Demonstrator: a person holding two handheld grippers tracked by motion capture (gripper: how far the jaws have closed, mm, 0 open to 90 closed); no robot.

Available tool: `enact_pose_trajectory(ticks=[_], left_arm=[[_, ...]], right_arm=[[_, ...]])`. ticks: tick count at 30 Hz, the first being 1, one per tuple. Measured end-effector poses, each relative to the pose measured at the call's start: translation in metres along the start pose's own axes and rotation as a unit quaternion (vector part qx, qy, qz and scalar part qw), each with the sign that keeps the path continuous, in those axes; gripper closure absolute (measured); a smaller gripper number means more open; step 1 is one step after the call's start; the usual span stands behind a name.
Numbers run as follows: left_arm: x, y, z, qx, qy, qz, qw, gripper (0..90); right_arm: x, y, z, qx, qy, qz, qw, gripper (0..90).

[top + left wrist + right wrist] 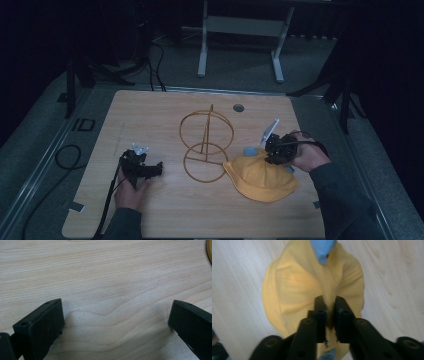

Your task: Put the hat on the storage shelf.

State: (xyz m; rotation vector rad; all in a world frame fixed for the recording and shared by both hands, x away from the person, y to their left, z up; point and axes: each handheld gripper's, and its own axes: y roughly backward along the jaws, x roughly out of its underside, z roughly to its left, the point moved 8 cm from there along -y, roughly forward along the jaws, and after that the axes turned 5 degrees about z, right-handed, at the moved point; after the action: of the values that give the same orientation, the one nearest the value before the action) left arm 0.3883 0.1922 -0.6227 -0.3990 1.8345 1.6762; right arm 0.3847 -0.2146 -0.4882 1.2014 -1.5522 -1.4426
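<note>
Dark floor and a pale metal frame lie beyond your wooden table [150, 115], which is dimly lit. At the left, your left gripper [150, 169] rests low over bare wood with its jaws standing wide apart and nothing between them; the left gripper view gives you plain grain and, at the far right edge, a sliver of something yellow. In the middle stands a wire stand [206, 145] made of golden hoops on a thin upright rod, with a flat ring as its base on the table. Just right of it lies the yellow hat [261, 175], its brim nearly touching that base ring, with a bit of blue lining [322, 248] showing at the top. Your right gripper [270, 150] sits at the hat's upper right edge, and in the right gripper view [329, 312] its jaws are pinched together on a raised fold of the yellow cloth.

You seem to be at the grasping step, with the hat caught but not yet lifted. The next move likely calls for raising it clear of the table and carrying it leftward over the stand, keeping the loose brim from snagging the hoops; your free left gripper could steady the stand.
</note>
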Motion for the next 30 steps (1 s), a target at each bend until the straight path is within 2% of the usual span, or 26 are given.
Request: enact_pose_trajectory(ticks=[9, 15, 26, 30], left_arm=[[0.0, 0.0, 0.0, 0.0, -0.001, 0.001, 1.0, 0.4], [0.0, 0.0, 0.0, 0.0, -0.001, 0.001, 1.0, 0.4], [0.0, 0.0, 0.0, 0.0, 0.0, 0.0, 1.0, 0.3], [0.0, 0.0, 0.0, 0.0, -0.001, 0.001, 1.0, 0.4]], right_arm=[[-0.001, 0.014, 0.0, 0.007, 0.022, -0.001, 0.9997, 83.8], [0.001, 0.025, -0.006, 0.017, 0.026, -0.005, 0.9995, 83.8], [0.006, 0.042, -0.019, 0.033, 0.013, -0.018, 0.9992, 84.1], [0.008, 0.047, -0.023, 0.044, 0.015, -0.025, 0.9986, 84.2]])
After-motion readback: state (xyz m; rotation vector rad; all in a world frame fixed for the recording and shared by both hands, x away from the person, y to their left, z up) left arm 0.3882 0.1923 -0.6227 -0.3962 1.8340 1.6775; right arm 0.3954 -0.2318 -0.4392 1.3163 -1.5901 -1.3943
